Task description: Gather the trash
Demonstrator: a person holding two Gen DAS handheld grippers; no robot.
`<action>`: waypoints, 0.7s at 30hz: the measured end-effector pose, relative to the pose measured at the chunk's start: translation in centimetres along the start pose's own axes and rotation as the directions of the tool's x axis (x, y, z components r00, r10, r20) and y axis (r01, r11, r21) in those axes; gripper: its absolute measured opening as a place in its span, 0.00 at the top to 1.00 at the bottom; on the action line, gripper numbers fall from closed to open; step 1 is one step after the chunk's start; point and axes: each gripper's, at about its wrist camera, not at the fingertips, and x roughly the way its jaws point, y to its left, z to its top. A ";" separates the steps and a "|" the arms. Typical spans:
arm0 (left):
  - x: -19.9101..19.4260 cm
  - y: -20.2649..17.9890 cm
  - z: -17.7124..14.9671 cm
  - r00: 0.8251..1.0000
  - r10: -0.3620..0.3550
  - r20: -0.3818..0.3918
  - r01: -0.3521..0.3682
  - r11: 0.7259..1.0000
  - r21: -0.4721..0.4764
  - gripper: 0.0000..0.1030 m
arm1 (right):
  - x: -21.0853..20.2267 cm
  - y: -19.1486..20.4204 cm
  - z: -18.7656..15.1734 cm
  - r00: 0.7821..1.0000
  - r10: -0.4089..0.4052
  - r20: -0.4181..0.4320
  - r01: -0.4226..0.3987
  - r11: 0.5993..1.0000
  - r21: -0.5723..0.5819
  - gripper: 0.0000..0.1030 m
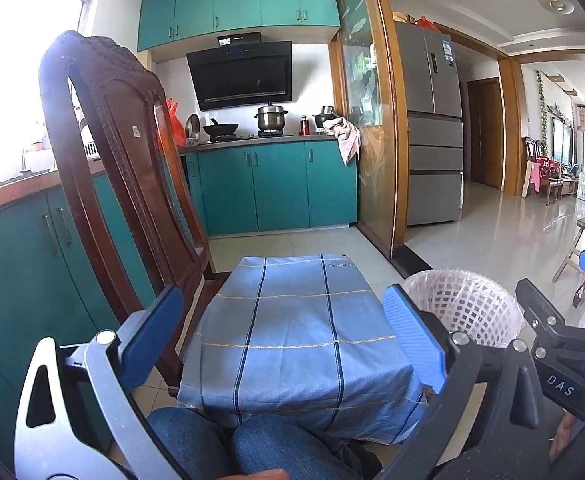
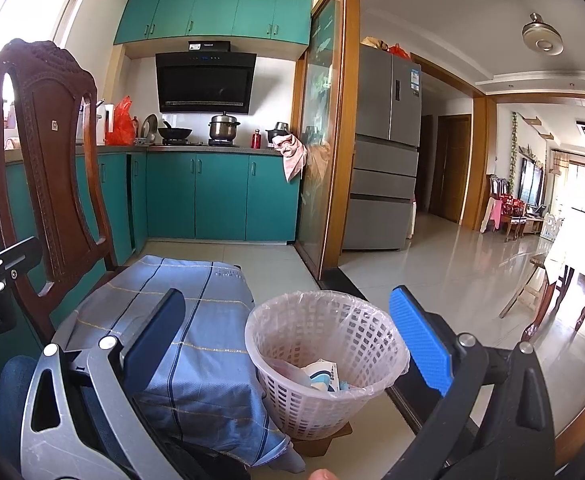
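A white lattice trash basket (image 2: pixel 324 360) with a clear liner stands on the floor, right of a low table under a blue checked cloth (image 2: pixel 172 332). Wrappers and paper (image 2: pixel 324 376) lie in its bottom. My right gripper (image 2: pixel 288 340) is open and empty, held above and in front of the basket. My left gripper (image 1: pixel 284 336) is open and empty above the blue cloth (image 1: pixel 292 336). The basket (image 1: pixel 464 304) shows at the right of the left wrist view, with the right gripper's body beside it.
A dark carved wooden chair (image 1: pixel 120 184) stands left of the clothed table. Teal kitchen cabinets (image 1: pixel 276 188) and a stove are behind. A glass sliding door (image 2: pixel 324 140), a grey fridge (image 2: pixel 384 148) and a dining table (image 2: pixel 580 248) are to the right. My knees in jeans (image 1: pixel 228 448) are below.
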 end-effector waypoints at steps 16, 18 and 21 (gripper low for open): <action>0.7 -0.2 -0.5 1.000 -0.012 -0.012 0.012 1.000 -0.003 0.03 | 0.9 0.0 -0.8 1.000 0.007 -0.025 -0.007 1.000 0.000 0.03; 0.8 -0.2 -0.5 1.000 -0.010 -0.011 0.010 1.000 -0.007 0.03 | 1.1 0.1 -0.8 0.999 0.009 -0.031 -0.009 1.000 0.000 0.03; 0.9 -0.1 -0.6 1.000 -0.013 -0.019 0.013 1.000 -0.006 0.03 | 1.3 0.2 -1.0 0.999 0.013 -0.040 -0.013 1.000 0.000 0.03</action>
